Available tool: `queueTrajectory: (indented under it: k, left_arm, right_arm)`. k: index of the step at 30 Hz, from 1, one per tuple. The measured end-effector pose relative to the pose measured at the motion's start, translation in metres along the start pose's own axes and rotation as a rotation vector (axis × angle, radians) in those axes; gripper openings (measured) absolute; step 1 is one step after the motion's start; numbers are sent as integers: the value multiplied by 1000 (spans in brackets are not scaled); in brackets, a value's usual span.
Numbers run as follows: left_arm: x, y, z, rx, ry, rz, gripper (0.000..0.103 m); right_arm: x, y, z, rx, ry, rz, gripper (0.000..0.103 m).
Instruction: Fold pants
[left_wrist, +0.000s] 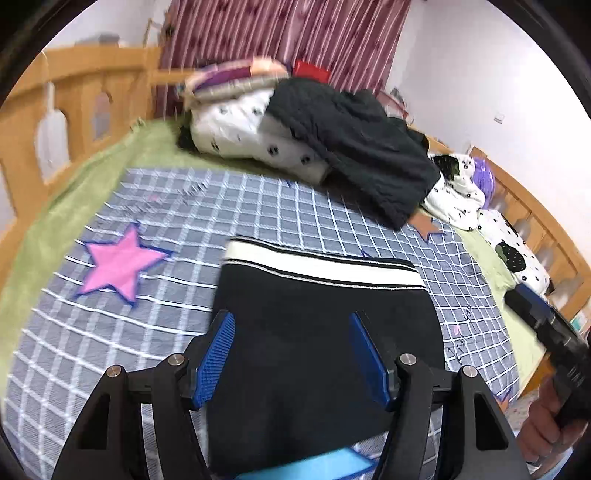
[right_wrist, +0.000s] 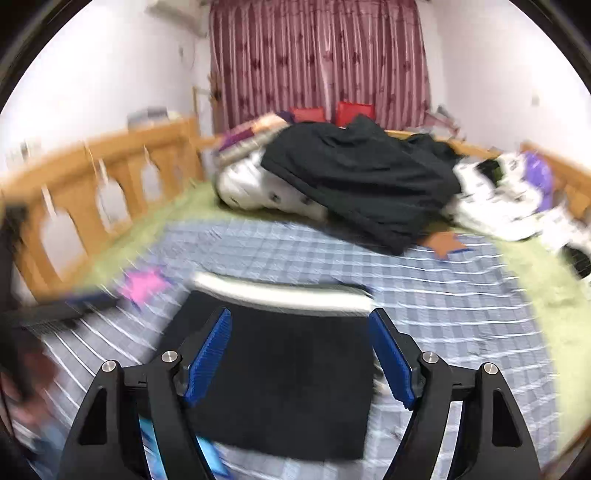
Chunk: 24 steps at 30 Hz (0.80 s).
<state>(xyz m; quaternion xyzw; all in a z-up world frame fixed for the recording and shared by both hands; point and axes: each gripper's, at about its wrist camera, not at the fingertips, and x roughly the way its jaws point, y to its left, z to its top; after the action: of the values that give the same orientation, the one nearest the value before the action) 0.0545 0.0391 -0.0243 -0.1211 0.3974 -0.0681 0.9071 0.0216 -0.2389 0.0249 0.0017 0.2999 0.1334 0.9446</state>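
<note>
Black pants (left_wrist: 314, 332) lie folded into a compact rectangle on the checked bedspread, with a white striped waistband (left_wrist: 321, 267) at the far edge. My left gripper (left_wrist: 291, 325) hovers over them, open and empty. The right wrist view is blurred; the same folded pants (right_wrist: 288, 380) lie below my right gripper (right_wrist: 299, 325), which is open and empty. The right gripper's body (left_wrist: 546, 332) shows at the right edge of the left wrist view.
A grey-blue checked bedspread (left_wrist: 147, 332) with a pink star (left_wrist: 118, 264) covers a green sheet. A heap of dark clothes (left_wrist: 354, 147) and white bedding (left_wrist: 240, 129) lies at the far end. Wooden bed rails (left_wrist: 55, 110) run along both sides.
</note>
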Motion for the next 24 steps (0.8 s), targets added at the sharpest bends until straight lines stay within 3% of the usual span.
queueTrajectory:
  k: [3,7,11,12,14,16,20,22,24]
  left_arm:
    - [33,-12,15,83,62,-10,61]
    - [67,-17,33,184,35,62,61]
    - [100,-5,26,199,31,44,61]
    - [110,0,22,194,46,55,61]
    - [138,6,11,205,146,116,61]
    - [157,9,0,214,220,165,64]
    - [153,1,5,256,189,153,63]
    - [144,3,16,204,105,115,63]
    - [148,7,23,181,85,121,63]
  right_arm:
    - [28,-14,26,29,-10,-4,75]
    - [89,-43,44,74,30,-47,70]
    - [147,-64,22,108,122,-26,57]
    - [165,-70,11,109,171,-21,48]
    - [202,-82,-15,115,300,-59,40]
    - [212,-83,-23,103,283,-93,40]
    - [217,-77,-13,122,304,-120,42]
    - [218,-81,-9,138,297,-104,38]
    - [215,-87,-7,149,276,-101,37]
